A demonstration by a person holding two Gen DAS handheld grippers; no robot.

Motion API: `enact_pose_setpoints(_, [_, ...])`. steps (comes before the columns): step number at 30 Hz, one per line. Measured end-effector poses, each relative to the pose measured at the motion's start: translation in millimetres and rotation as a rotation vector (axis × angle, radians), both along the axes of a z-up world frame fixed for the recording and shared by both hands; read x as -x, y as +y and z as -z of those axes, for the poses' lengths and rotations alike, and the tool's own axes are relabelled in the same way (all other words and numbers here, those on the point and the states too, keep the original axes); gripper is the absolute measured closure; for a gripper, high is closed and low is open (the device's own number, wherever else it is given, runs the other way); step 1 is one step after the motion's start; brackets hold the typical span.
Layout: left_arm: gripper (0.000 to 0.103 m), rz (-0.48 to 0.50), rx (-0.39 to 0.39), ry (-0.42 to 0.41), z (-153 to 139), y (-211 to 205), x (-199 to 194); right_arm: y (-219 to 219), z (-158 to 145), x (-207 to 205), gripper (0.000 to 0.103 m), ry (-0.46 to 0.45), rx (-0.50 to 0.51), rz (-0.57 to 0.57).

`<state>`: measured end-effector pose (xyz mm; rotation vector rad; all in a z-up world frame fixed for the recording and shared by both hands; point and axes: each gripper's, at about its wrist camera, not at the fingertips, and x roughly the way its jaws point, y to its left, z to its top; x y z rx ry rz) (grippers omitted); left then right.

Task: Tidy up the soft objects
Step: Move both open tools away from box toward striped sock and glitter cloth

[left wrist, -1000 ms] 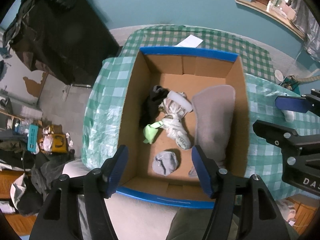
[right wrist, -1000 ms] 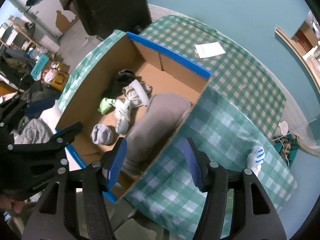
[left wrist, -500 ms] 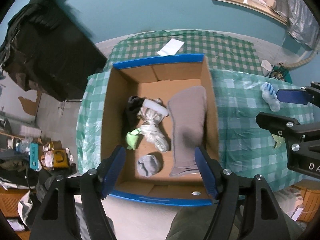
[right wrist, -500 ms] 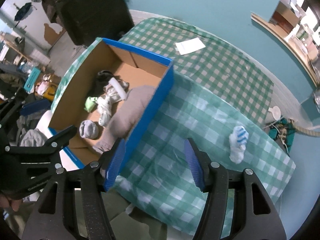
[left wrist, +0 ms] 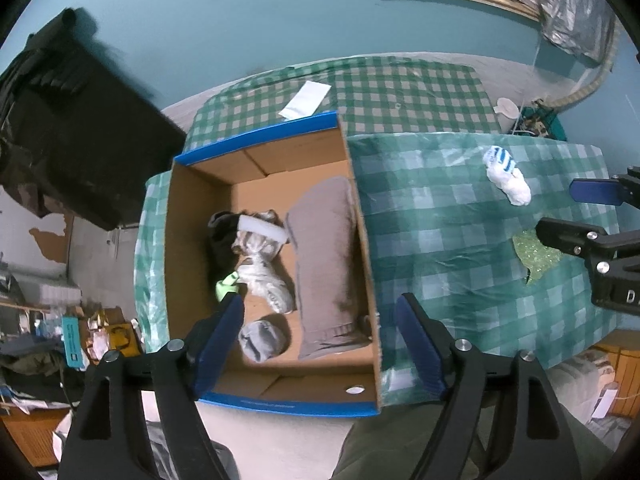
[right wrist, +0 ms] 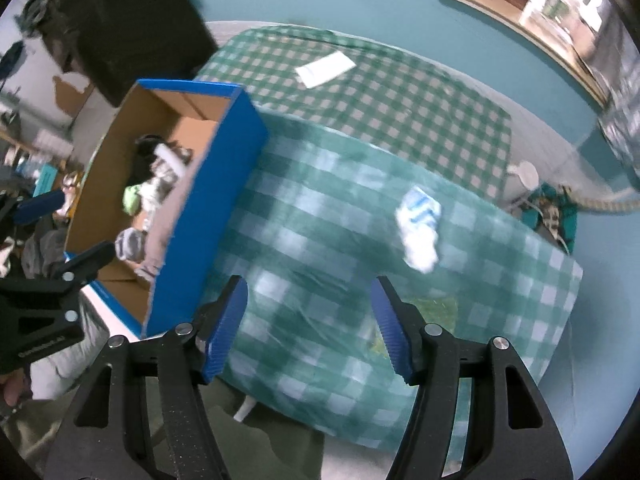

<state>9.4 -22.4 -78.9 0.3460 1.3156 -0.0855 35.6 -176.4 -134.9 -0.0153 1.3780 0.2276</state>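
On the checked tabletop a box held a grey sock, a white sock lay well apart, the left gripper was spreading its empty fingers, and the right gripper hung spread, empty.

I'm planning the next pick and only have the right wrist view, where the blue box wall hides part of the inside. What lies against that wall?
Observer: A long grey cloth lies flat along that wall of the box, running nearly from front to back.
Operator: Is the left gripper carrying anything?
Observer: No. The left gripper is open above the front of the box; its jaws have just been opening, and nothing is between them.
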Motion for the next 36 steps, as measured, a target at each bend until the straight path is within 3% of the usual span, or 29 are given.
enact_pose_setpoints(17, [0.023, 0.104, -0.043, 0.044, 28, -63, 0, -89, 44, 30, 0.039, 0.094, 0.021, 0.111])
enact_pose_setpoints(25, [0.023, 0.161, -0.061, 0.064, 46, -91, -6, -103, 73, 35, 0.039, 0.131, 0.016, 0.102])
enact_pose_setpoints(36, [0.023, 0.218, -0.086, 0.115, 95, -125, -8, -109, 125, 33, 0.039, 0.185, 0.037, 0.107])
